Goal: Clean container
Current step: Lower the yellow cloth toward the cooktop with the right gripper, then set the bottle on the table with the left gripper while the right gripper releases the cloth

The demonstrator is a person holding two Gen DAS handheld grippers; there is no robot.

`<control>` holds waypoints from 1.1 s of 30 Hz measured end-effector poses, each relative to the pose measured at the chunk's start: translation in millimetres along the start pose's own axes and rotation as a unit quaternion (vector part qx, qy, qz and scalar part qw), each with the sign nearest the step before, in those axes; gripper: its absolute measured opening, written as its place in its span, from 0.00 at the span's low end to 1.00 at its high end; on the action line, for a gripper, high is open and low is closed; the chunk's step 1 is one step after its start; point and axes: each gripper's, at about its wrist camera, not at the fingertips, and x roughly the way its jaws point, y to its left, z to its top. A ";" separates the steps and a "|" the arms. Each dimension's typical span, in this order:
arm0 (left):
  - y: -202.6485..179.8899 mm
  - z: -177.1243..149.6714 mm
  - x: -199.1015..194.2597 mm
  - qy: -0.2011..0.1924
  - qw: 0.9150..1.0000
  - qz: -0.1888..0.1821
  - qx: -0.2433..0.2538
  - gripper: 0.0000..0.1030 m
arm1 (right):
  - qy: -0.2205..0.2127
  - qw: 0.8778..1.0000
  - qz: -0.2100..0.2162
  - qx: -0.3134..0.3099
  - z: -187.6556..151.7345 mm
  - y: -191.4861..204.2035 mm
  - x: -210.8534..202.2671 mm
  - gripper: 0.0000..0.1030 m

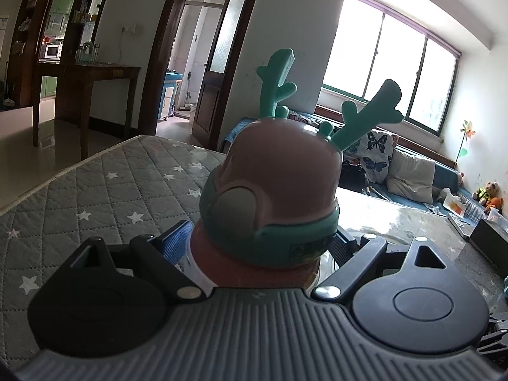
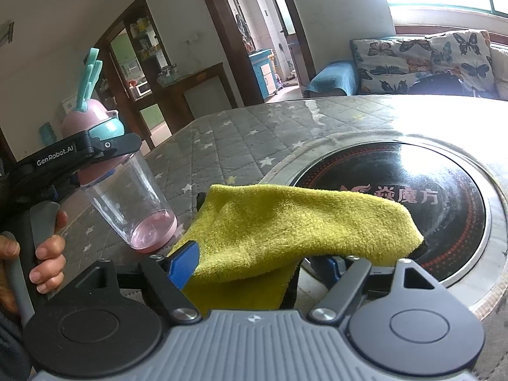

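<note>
Two grippers are both loaded above the table (image 2: 241, 127), a wide top under a quilted, star-printed cover with a round black cooktop (image 2: 412, 197) set into it. The left gripper (image 2: 104, 155) is clamped on the neck of the cup (image 2: 133, 203), a clear tumbler with a pink base and a pink lid carrying green antlers (image 1: 368, 111); the cup hangs tilted, clear of the cover. The right gripper (image 2: 260, 266) is closed on a folded yellow cloth (image 2: 285, 222), which sits near the cup's base without touching it. By my reading this is the wiping stage: the cloth needs to meet the clear wall. The cooktop lies just beneath the cloth; a sofa with butterfly cushions (image 2: 422, 60) stands beyond.
</note>
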 end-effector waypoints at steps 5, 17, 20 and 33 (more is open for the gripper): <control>-1.9 -0.5 -3.3 0.005 1.000 0.003 -0.001 0.90 | 0.000 1.000 -0.002 -0.004 -0.6 2.3 -1.1 0.79; -16.6 -5.1 -21.1 0.012 1.000 0.019 0.017 0.94 | -0.004 1.000 -0.007 -0.014 -3.7 4.9 -8.3 0.85; -18.6 -7.9 -27.4 0.013 1.000 0.022 0.018 0.94 | -0.004 1.000 -0.009 -0.014 -5.3 6.3 -10.2 0.86; -44.0 -22.0 -56.8 0.025 0.996 0.054 0.063 1.00 | -0.012 0.999 -0.019 -0.022 -13.4 16.7 -25.4 0.96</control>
